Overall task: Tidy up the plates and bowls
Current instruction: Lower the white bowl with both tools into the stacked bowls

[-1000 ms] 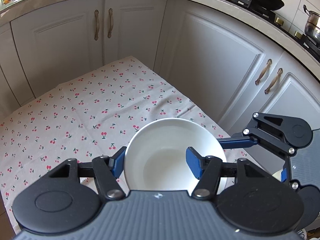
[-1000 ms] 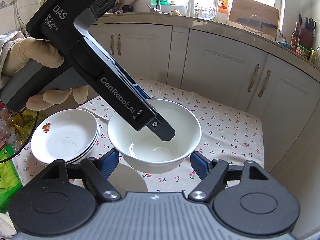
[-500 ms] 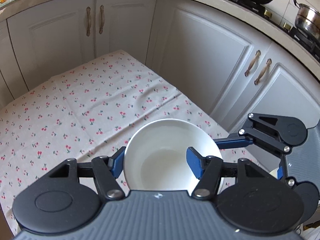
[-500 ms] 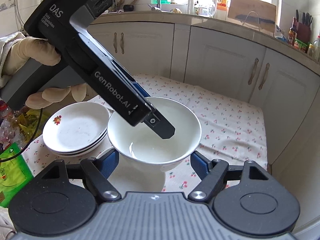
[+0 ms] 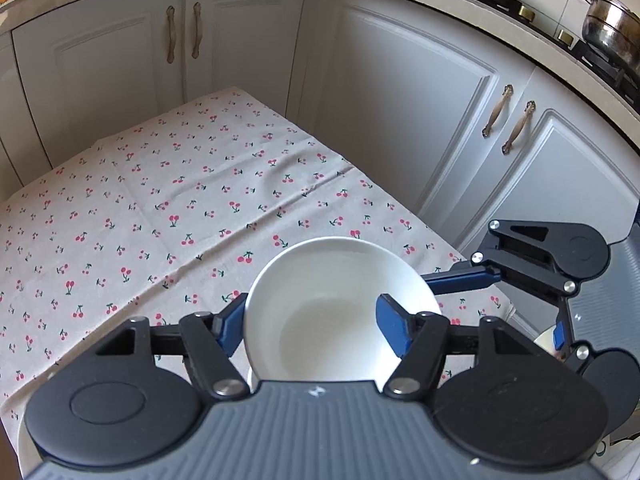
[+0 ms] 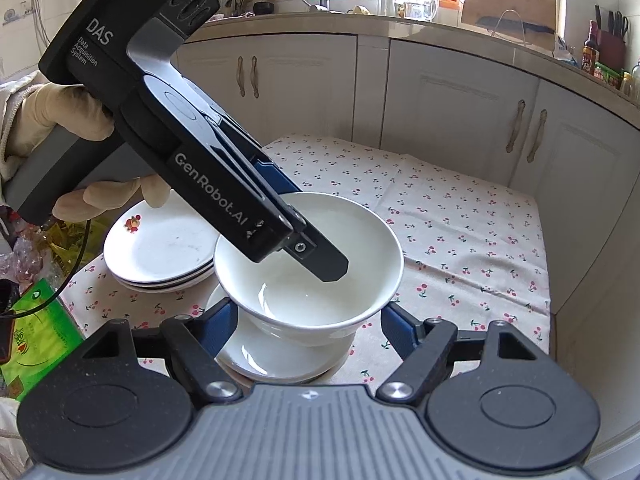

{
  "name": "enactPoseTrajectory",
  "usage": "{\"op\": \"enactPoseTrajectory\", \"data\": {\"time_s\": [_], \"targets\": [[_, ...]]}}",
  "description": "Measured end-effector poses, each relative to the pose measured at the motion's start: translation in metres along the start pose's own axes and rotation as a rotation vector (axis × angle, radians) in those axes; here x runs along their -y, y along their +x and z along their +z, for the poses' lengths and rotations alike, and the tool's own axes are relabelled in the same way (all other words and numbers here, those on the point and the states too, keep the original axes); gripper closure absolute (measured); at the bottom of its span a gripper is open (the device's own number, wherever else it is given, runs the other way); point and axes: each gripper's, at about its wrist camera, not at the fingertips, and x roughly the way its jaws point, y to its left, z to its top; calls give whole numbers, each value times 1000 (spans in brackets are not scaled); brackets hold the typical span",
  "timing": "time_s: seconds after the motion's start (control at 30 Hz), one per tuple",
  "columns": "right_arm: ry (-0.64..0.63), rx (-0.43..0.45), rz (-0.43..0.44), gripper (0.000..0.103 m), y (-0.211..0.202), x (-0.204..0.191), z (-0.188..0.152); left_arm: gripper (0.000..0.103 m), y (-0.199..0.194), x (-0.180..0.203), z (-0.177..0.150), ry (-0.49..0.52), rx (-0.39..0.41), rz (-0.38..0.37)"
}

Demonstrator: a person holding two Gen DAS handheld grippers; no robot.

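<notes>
A white bowl (image 5: 332,312) (image 6: 320,300) rests in a second white dish (image 6: 280,360) on the cherry-print tablecloth (image 6: 460,240). My left gripper (image 5: 312,320) (image 6: 316,248) holds the bowl's wall, with one finger inside and the blue one outside the rim. Its jaws are opening, and the pads still look to be touching the wall. My right gripper (image 6: 308,322) (image 5: 520,308) is open, its fingers either side of the stacked dishes and apart from them. A stack of white plates (image 6: 160,248) lies to the left.
A gloved hand (image 6: 52,120) holds the left gripper's handle. Green packets (image 6: 36,328) lie at the table's left edge. White cabinets (image 5: 400,100) stand close behind the table and along its right side. Bare cloth (image 5: 160,200) stretches beyond the bowl.
The bowl in my left gripper has come down and now sits in the lower dish. Both grippers have shifted a little across the table and the plate stack looks closer.
</notes>
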Motion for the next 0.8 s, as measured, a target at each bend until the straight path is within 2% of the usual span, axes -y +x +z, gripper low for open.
{"op": "enactPoseTrajectory", "data": {"time_s": [0.33, 0.8], "targets": [[-5, -25, 33, 21, 11, -4, -1, 37, 1, -6, -14, -35, -2, 13], [-11, -62, 29, 21, 12, -9, -8, 37, 7, -2, -25, -8, 0, -2]]}}
